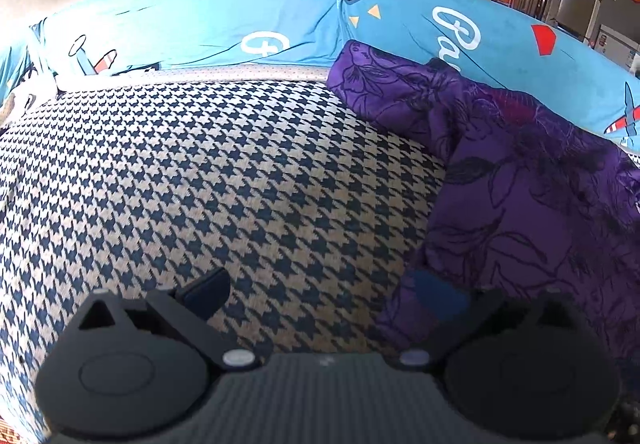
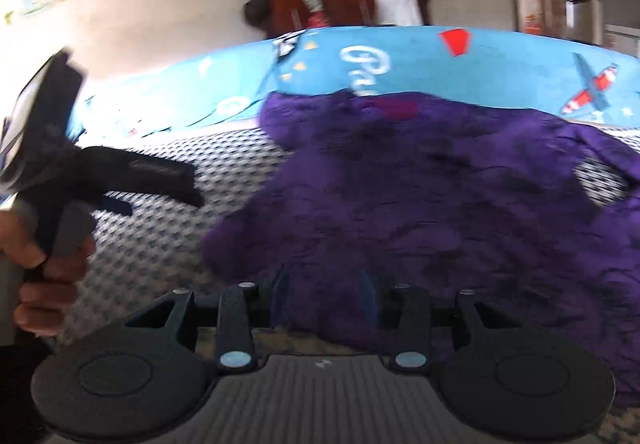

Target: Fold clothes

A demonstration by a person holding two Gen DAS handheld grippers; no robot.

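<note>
Purple floral garment (image 2: pixel 420 184) lies crumpled at frame centre; right gripper (image 2: pixel 324 294), jaws part-open and empty, should pinch one edge cleanly.

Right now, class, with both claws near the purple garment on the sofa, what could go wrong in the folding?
1. The purple garment lies bunched against the blue cushion, so a fold may trap creases.
2. The right claw is parted over a thick heap and may pinch several layers.
3. The left claw is open over bare houndstooth cover, gripping nothing.
</note>
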